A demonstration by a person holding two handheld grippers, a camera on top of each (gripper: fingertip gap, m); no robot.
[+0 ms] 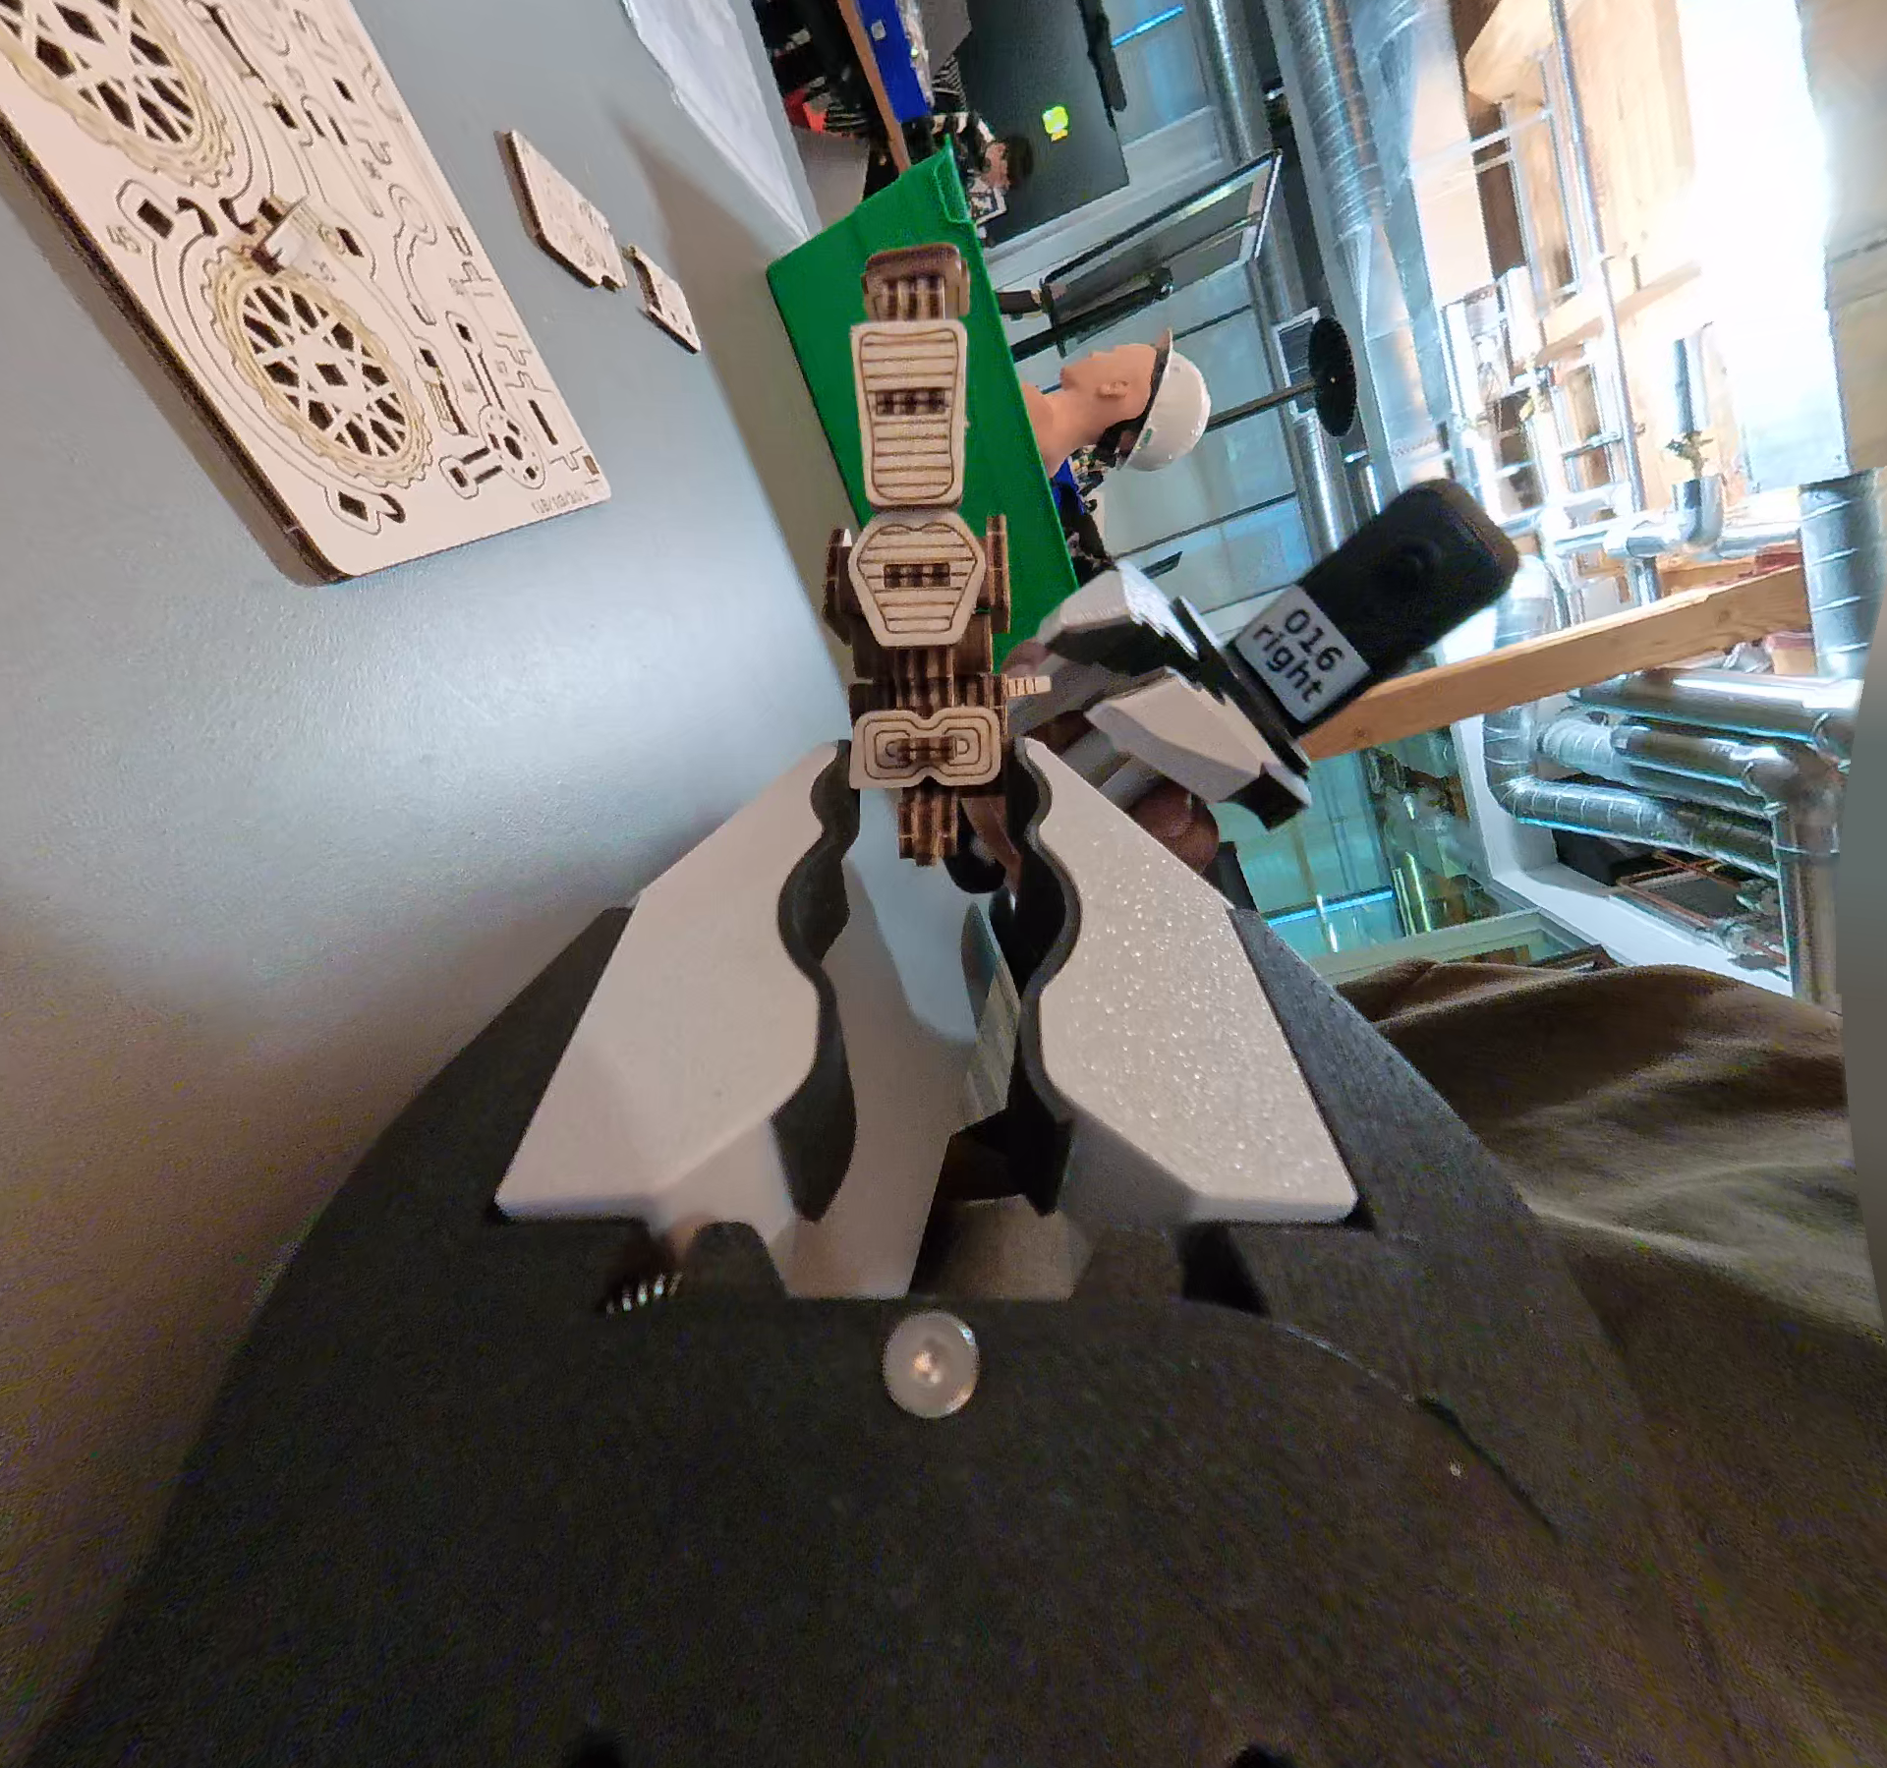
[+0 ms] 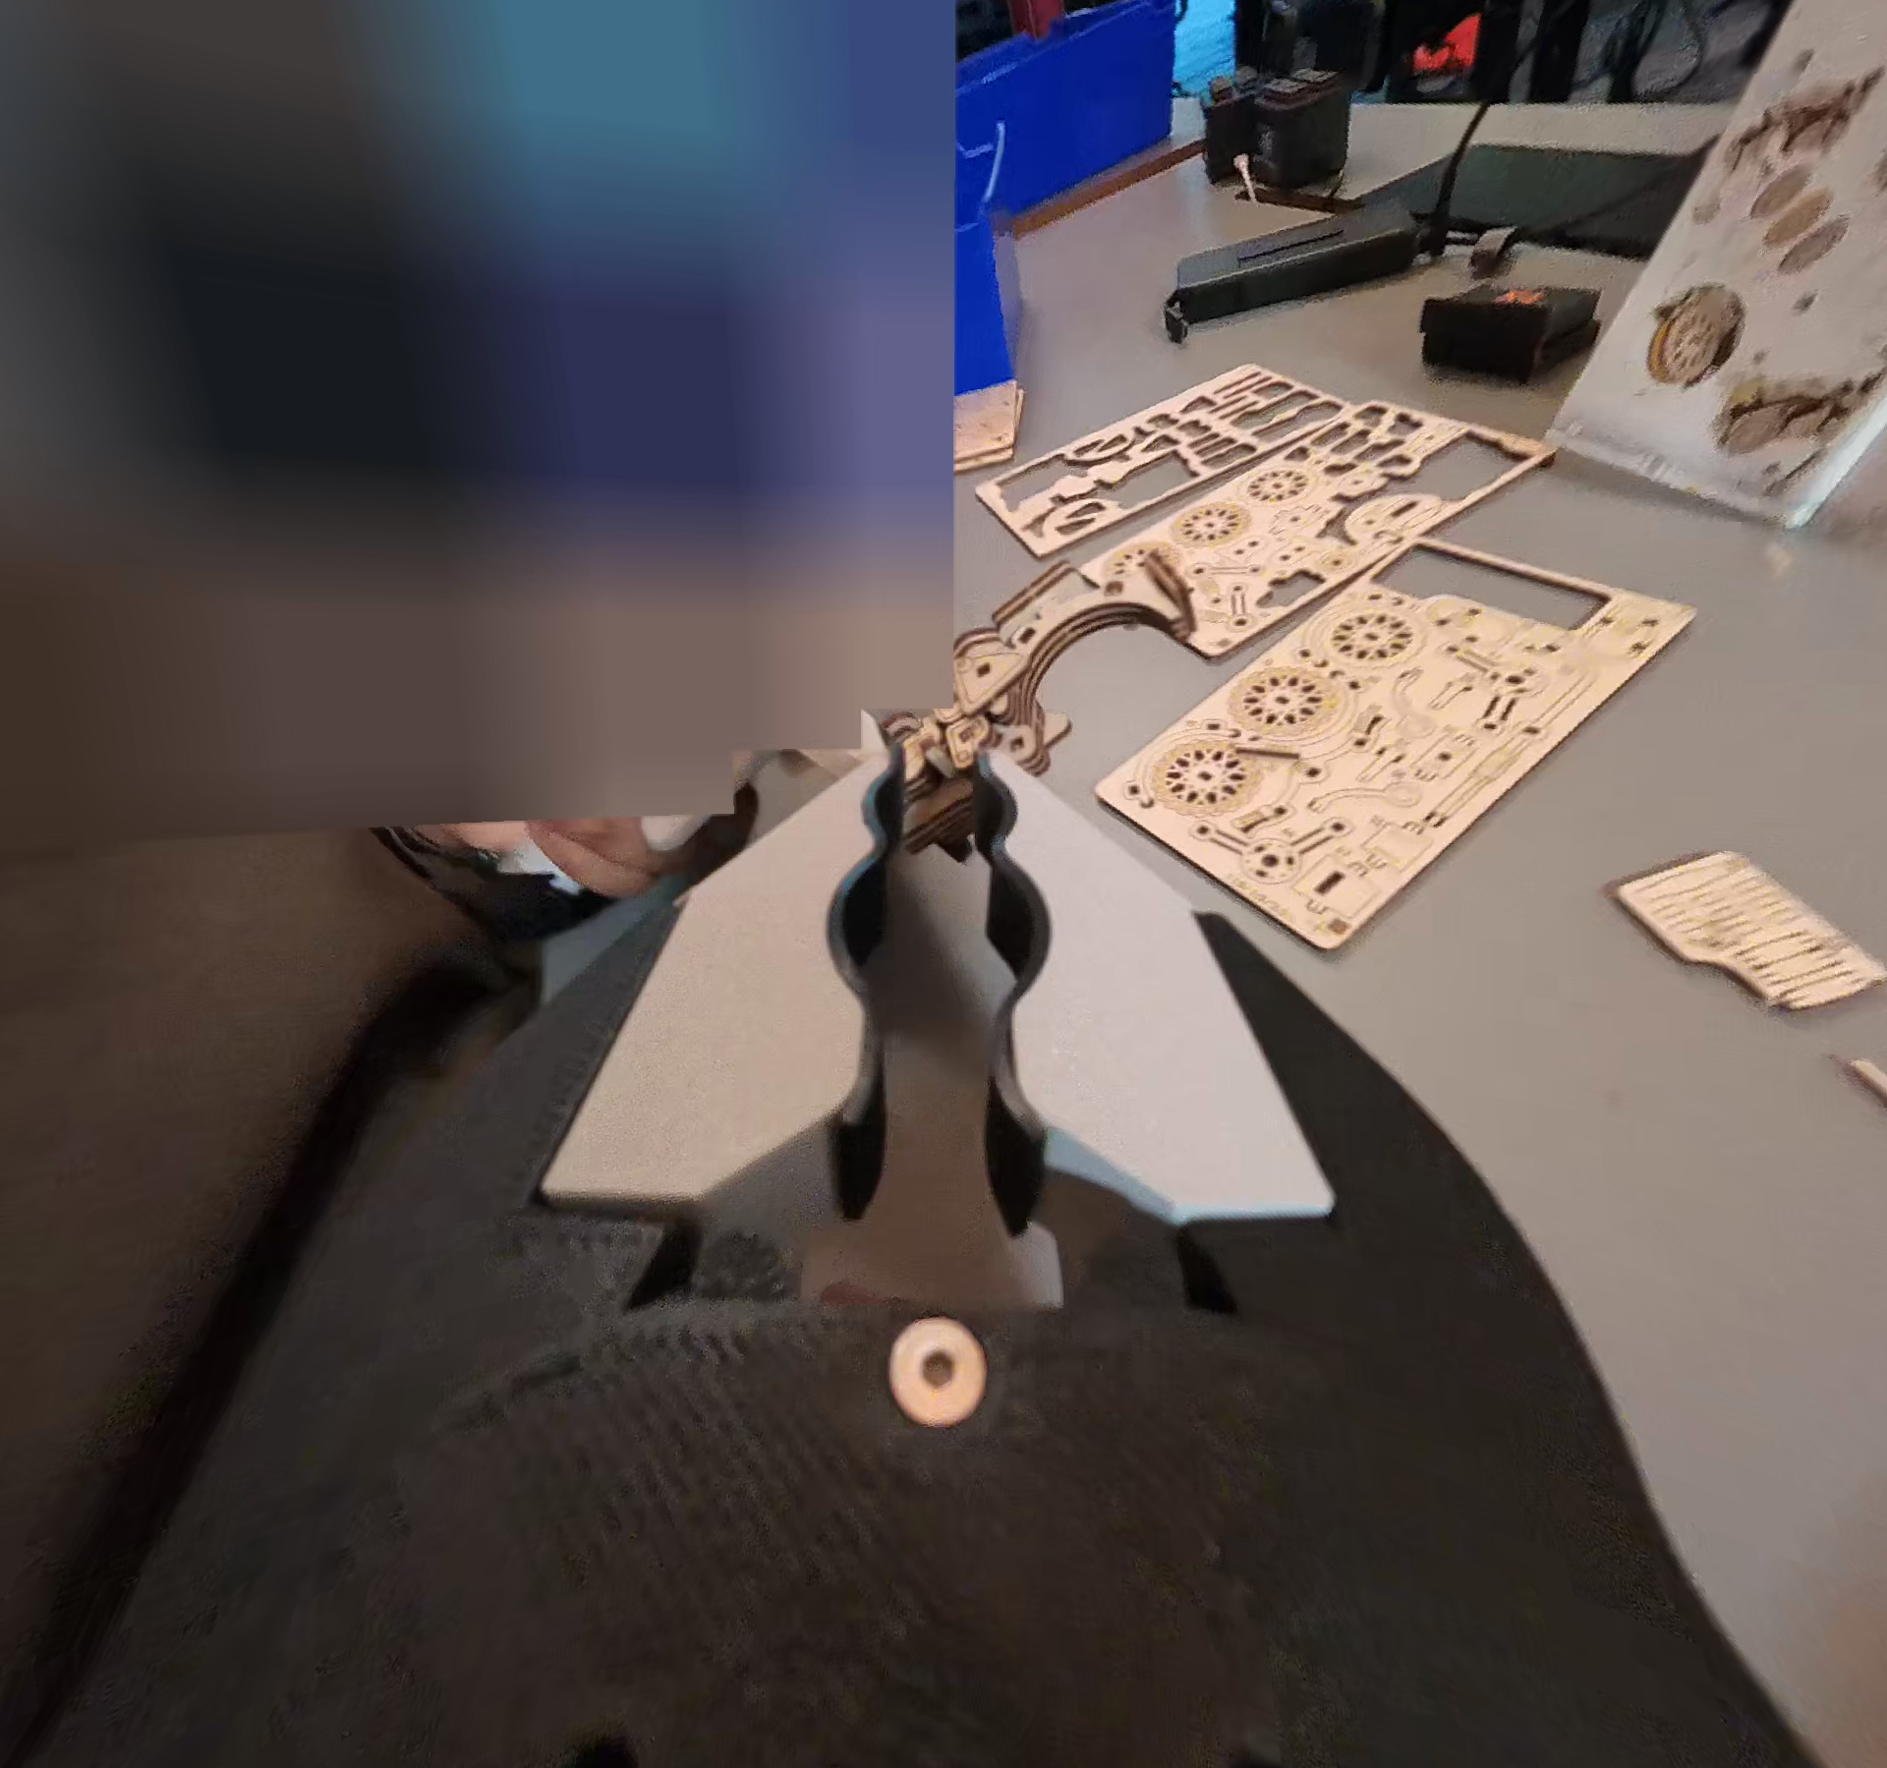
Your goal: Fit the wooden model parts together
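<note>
My left gripper [image 1: 931, 771] is shut on the lower end of a layered wooden model [image 1: 914, 586] with pale slatted plates on its face, and holds it upright off the grey table [image 1: 511, 698]. My right gripper [image 1: 1033, 675] comes in from the right. Its tips pinch a small pale wooden piece [image 1: 1027, 688] against the model's side. In the right wrist view, my right gripper [image 2: 934, 785] has its fingers nearly together at the model [image 2: 1031, 657], which curves away beyond the tips. The small piece is hidden there.
Laser-cut wooden part sheets [image 1: 306, 269] [image 2: 1409, 729] [image 2: 1266, 484] lie on the table [image 2: 1532, 1157], with small loose pieces [image 1: 562, 208] [image 2: 1746, 933]. A green board [image 1: 817, 310] stands behind the model. A leaning booklet [image 2: 1736, 269], black devices [image 2: 1511, 330] and a blue bin [image 2: 1062, 96] stand farther back. The grippers are tip to tip, or close to it.
</note>
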